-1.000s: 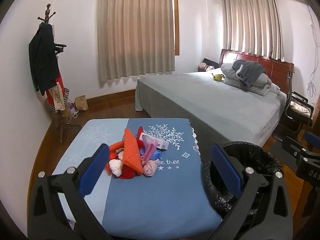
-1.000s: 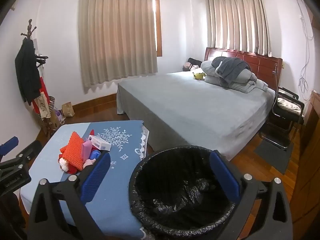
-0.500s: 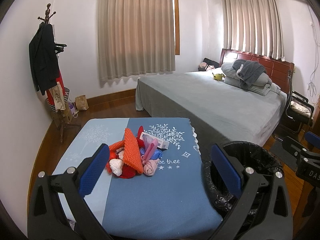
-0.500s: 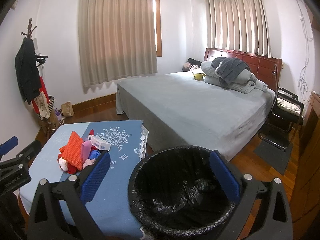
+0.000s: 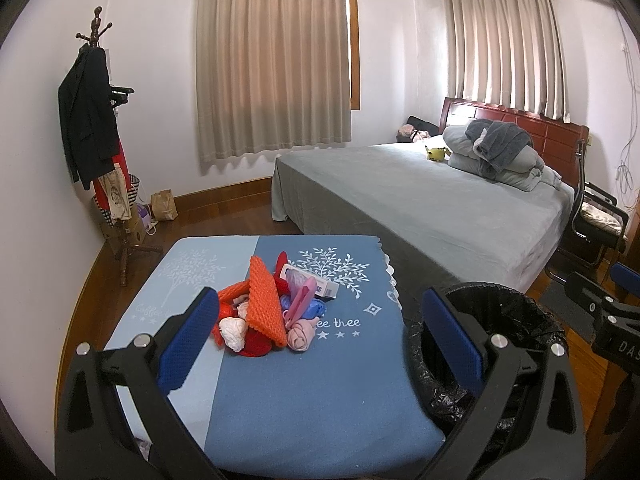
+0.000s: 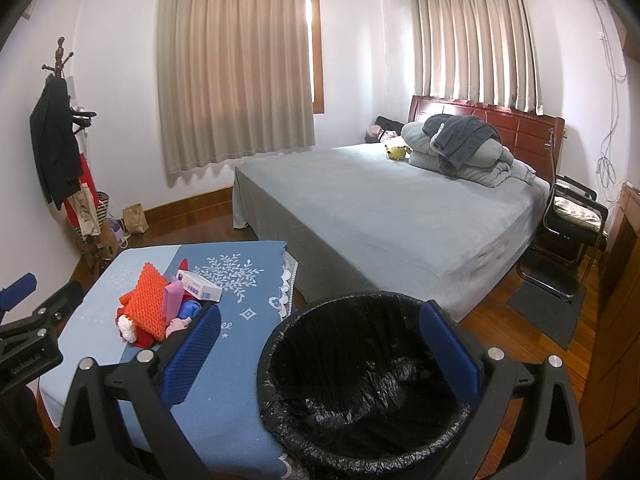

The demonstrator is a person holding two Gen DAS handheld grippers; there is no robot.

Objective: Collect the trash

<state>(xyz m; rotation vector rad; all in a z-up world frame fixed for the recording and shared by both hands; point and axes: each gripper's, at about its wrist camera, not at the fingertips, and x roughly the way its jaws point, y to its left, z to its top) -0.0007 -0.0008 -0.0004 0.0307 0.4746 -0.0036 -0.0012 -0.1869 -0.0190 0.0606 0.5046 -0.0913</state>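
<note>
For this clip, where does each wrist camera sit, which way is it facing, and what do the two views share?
Left wrist: above the near table edge, facing the trash pile; open left gripper frames it, right gripper at far right.
Right wrist: over the black-lined bin, facing the bed; open right gripper in front.
Shared: pile, bin, blue-clothed table, bed.

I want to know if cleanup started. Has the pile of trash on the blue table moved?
No. The trash pile sits by the same white tree print on the table.

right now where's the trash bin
The trash bin stands on the floor, right of the blue table, near the bed's foot.
</note>
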